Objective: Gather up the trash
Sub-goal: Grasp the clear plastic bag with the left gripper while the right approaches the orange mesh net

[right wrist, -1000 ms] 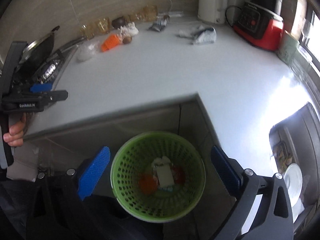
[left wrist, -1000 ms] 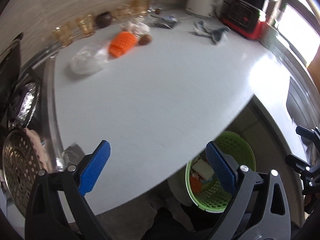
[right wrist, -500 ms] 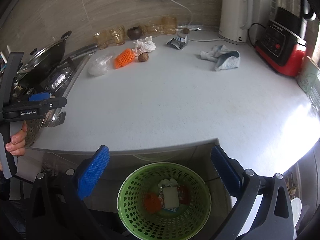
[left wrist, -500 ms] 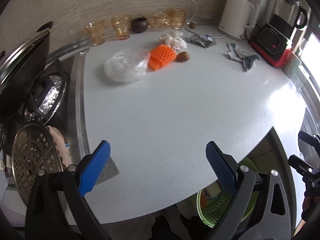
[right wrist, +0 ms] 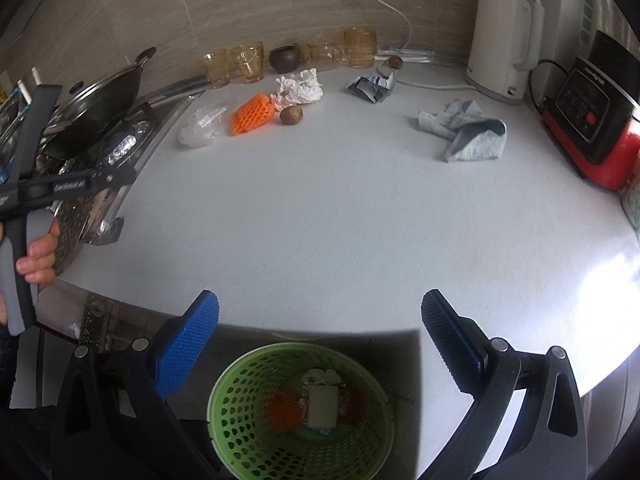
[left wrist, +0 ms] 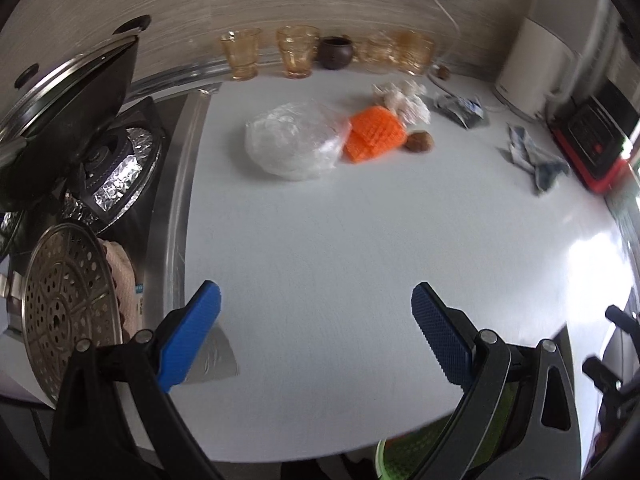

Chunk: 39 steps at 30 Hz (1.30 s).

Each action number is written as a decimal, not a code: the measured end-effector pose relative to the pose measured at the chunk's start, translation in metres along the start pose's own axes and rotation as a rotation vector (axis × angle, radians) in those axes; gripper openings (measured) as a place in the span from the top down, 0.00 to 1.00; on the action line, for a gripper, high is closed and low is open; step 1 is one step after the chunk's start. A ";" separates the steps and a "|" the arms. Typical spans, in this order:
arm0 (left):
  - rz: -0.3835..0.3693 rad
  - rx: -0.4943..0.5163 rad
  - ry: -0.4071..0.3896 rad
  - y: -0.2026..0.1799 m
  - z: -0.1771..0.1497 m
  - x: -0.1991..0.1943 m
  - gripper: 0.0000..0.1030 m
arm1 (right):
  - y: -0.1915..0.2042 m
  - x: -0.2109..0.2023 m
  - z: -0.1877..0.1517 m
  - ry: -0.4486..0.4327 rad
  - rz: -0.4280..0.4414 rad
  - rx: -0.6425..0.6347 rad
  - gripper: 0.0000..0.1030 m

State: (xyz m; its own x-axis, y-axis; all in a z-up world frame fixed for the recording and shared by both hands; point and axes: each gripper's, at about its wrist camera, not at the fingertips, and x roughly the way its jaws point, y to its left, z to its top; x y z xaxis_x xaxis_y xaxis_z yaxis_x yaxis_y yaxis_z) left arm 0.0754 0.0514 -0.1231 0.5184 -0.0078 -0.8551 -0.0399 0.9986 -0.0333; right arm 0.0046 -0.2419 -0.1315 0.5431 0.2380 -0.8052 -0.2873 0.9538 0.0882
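Across the left wrist view, the left gripper [left wrist: 316,320] hung over the white counter [left wrist: 360,240] with its fingers spread wide and nothing between them. At twelve o'clock lay the trash: a clear plastic bag [left wrist: 294,140], touching an orange mesh sleeve [left wrist: 374,134], with a brown nut [left wrist: 419,142] just beside that and crumpled tissue [left wrist: 404,98] behind. A torn wrapper [left wrist: 460,109] sat at one o'clock. Only a sliver of the green basket [left wrist: 404,456] showed at five o'clock; half a second before, more of its rim was visible, and the pile looked farther off. From the right wrist view, the right gripper [right wrist: 320,320] was also wide and empty, poised above the green basket [right wrist: 300,412] at six o'clock, which already held scraps. The trash sat at eleven o'clock, well apart. Compared with half a second ago, the basket had slid lower in frame. The likely trouble was the plastic bag: slippery and thin, it could slide out of the pads, or drag the mesh sleeve along and knock the nut rolling.
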 end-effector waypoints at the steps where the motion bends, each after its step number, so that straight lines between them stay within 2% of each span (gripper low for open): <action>1: 0.010 -0.010 -0.004 0.000 0.003 0.002 0.11 | -0.003 0.001 0.003 -0.004 0.003 -0.010 0.02; 7: 0.039 -0.061 -0.031 0.005 0.031 0.023 0.11 | -0.021 0.010 0.029 -0.019 0.015 -0.033 0.02; 12: 0.025 -0.069 -0.028 0.007 0.055 0.054 0.11 | -0.025 0.026 0.057 -0.031 0.026 -0.026 0.02; 18: 0.034 -0.035 -0.025 0.005 0.082 0.091 0.11 | -0.012 0.052 0.099 -0.053 0.022 -0.012 0.02; 25: -0.018 0.000 0.002 0.015 0.110 0.132 0.11 | 0.011 0.095 0.154 -0.071 0.021 0.020 0.02; 28: -0.019 0.001 0.008 0.023 0.116 0.143 0.12 | 0.024 0.114 0.172 -0.076 0.029 0.026 0.02; 33: -0.047 0.004 0.031 0.033 0.120 0.152 0.27 | 0.048 0.151 0.194 -0.054 0.035 0.034 0.02; 35: -0.057 0.002 0.044 0.037 0.121 0.154 0.45 | 0.056 0.164 0.200 -0.042 0.043 0.029 0.02; 36: -0.061 -0.002 0.052 0.038 0.121 0.155 0.50 | 0.062 0.171 0.202 -0.034 0.045 0.019 0.02; 38: -0.077 -0.018 0.066 0.043 0.122 0.156 0.74 | 0.071 0.183 0.208 -0.022 0.031 -0.005 0.02; 39: -0.088 -0.020 0.071 0.045 0.122 0.157 0.78 | 0.074 0.187 0.209 -0.017 0.032 -0.011 0.02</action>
State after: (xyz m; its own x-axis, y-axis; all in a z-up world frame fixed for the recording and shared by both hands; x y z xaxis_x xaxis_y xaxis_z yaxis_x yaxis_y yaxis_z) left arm 0.2593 0.1011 -0.1954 0.4585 -0.0994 -0.8831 -0.0147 0.9927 -0.1194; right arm 0.2500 -0.0882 -0.1526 0.5467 0.2713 -0.7921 -0.3134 0.9436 0.1068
